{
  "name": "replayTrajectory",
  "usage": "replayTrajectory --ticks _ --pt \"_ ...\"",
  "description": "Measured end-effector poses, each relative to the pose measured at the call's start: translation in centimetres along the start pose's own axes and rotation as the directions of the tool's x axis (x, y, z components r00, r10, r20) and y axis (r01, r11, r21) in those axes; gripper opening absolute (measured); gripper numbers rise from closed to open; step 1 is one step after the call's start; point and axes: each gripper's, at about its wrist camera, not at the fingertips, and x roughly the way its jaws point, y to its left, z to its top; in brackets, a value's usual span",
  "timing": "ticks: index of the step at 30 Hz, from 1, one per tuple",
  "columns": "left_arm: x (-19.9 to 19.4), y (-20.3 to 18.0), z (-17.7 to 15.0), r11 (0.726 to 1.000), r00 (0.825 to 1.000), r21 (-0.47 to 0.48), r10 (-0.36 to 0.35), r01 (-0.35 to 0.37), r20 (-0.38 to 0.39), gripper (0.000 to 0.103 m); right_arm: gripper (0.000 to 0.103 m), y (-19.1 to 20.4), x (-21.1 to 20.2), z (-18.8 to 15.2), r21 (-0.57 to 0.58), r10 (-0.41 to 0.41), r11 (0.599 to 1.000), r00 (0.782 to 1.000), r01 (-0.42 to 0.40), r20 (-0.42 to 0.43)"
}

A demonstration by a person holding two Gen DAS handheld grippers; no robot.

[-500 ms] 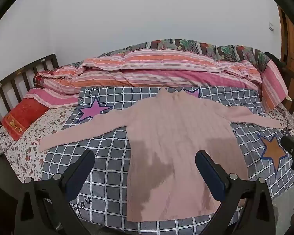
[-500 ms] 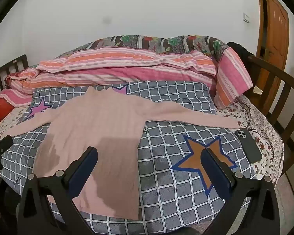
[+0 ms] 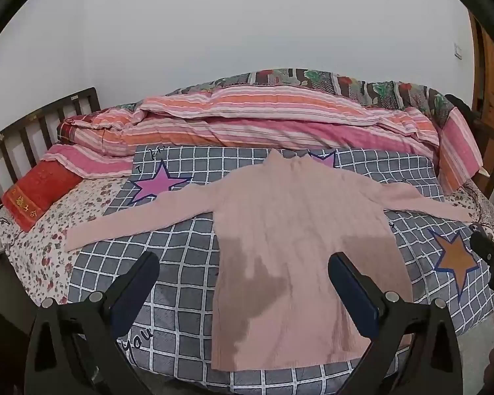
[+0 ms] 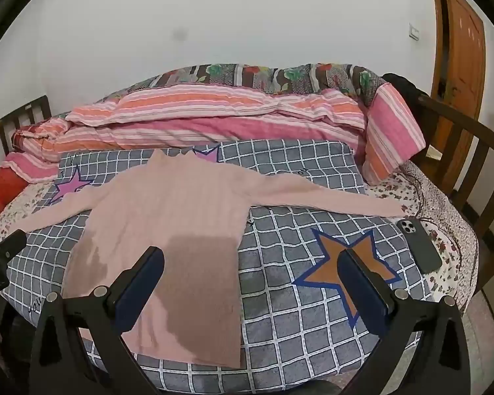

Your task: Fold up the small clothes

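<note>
- pink sweater [image 3: 299,240] lying flat, sleeves spread on checked blanket [image 3: 187,263]: prepped for folding
- left gripper [image 3: 243,283], right gripper [image 4: 252,279] hovering fully spread, gripping nothing

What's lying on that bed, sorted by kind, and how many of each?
Pink sweater: 1
Grey checked blanket: 1
Striped quilt: 1
Patchwork floral quilt: 1
Red pillow: 1
Phone: 1
Total: 6
</note>
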Motion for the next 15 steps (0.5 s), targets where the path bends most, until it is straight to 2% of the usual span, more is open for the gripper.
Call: replayTrajectory --ticks 15 --pt "-0.34 -0.95 0.08 1.0 1.0 0.018 -0.003 0.003 0.008 0.103 0.103 -0.6 -0.37 0.03 0.019 0.008 1.0 1.0 -0.008 0.012"
